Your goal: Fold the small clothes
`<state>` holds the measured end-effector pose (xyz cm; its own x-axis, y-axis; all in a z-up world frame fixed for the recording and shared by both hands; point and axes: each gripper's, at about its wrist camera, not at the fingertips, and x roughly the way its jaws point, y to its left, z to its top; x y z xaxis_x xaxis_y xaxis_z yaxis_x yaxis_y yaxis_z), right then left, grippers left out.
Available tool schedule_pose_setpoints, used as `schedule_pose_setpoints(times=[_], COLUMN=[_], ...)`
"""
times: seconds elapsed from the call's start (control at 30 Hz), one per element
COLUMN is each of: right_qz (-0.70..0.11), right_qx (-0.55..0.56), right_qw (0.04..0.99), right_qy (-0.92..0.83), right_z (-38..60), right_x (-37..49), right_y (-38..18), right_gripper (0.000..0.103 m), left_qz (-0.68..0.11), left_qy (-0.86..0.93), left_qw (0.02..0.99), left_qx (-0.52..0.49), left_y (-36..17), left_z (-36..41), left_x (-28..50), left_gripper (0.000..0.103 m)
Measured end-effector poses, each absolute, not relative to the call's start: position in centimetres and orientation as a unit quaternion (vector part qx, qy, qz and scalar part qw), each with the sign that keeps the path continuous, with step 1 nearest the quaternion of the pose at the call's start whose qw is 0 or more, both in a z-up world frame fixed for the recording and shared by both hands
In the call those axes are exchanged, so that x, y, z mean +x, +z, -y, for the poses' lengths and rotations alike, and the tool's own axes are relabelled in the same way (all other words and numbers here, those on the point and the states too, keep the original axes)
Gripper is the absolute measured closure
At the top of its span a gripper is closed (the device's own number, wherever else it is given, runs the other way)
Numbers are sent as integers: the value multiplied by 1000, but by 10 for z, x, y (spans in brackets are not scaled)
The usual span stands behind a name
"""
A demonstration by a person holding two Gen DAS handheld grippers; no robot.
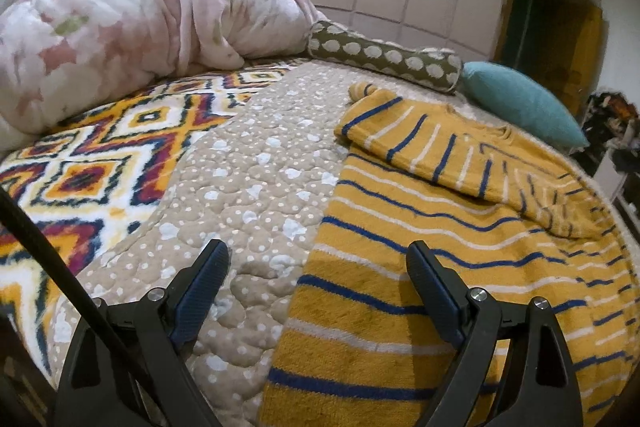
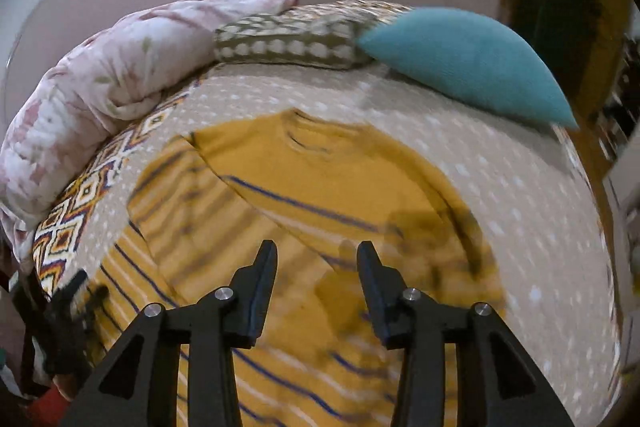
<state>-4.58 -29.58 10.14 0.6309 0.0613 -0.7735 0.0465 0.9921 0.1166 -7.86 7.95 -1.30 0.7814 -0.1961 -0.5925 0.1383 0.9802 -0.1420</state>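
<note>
A yellow striped sweater (image 1: 420, 267) lies spread on a bed (image 1: 256, 163), over a beige dotted quilt, with one sleeve (image 1: 436, 143) folded across its chest. The left gripper (image 1: 316, 267) hovers low at the sweater's edge, its jaws spread wide and empty: one finger stands over the quilt, the other over the yellow cloth. Seen from the right wrist, the right gripper (image 2: 317, 259) hangs above the sweater's middle, its jaws partly apart with nothing between them; the view is blurred, and the sweater's collar (image 2: 316, 135) lies beyond the fingertips. At the far side of the bed rest a pink flowered blanket (image 1: 120, 23), bundled up, a brown spotted bolster (image 1: 380, 57) and a teal cushion (image 1: 520, 103), the bolster between the other two. A bright patterned blanket (image 1: 92, 163) covers the quilt beside the bundle, well apart from the sweater.
</note>
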Motion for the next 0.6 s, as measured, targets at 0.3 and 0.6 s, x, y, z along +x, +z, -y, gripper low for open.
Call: schedule_pose_setpoints(times=[0.3,0.6], right_qz=[-442,-421], right_qx=[251,309], right_qw=[857,852], right_qy=[89,37], right_z=[317,309], right_x=[-85,-100], right_y=[33,0], right_gripper=[58,58], left_qz=[-336,-342], left_qy=[-64,-62], left_qw=[939,938], left_qx=[-6,-3], left_y=[-14,-14], left_z=[-69,-67], left_x=[-73,-70], left_gripper=[13,13])
